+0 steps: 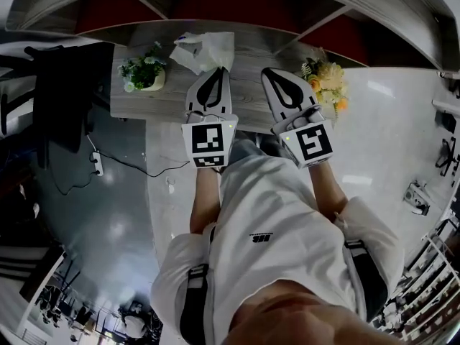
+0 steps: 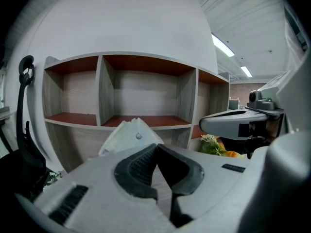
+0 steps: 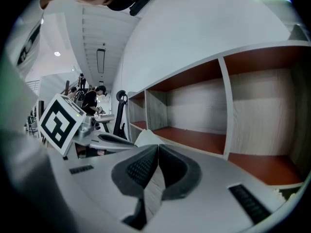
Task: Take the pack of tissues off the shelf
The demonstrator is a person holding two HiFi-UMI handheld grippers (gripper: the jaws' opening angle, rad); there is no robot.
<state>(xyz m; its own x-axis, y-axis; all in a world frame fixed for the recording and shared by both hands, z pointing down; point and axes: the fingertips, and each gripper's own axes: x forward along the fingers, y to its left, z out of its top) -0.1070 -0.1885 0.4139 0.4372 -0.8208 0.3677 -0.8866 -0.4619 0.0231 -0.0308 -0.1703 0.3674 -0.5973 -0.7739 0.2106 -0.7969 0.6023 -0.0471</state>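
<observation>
The white pack of tissues [image 1: 205,49] lies on the wood-grain ledge [image 1: 158,99] below the shelf's red-floored cubbies [image 1: 237,6], which look empty. My left gripper [image 1: 215,71] is shut with nothing in it, its tip just short of the pack's near edge. In the left gripper view the pack [image 2: 131,136] rises right behind the closed jaws of the left gripper [image 2: 156,145]. My right gripper [image 1: 272,72] hovers beside it to the right, also shut and empty. From the right gripper [image 3: 158,147] the pack [image 3: 146,138] shows slightly left.
A small green plant in a pot [image 1: 144,70] stands on the ledge's left end. A yellow-orange bouquet [image 1: 327,81] sits at its right end. A black chair [image 1: 65,92] and a power strip [image 1: 96,164] on the floor are at the left.
</observation>
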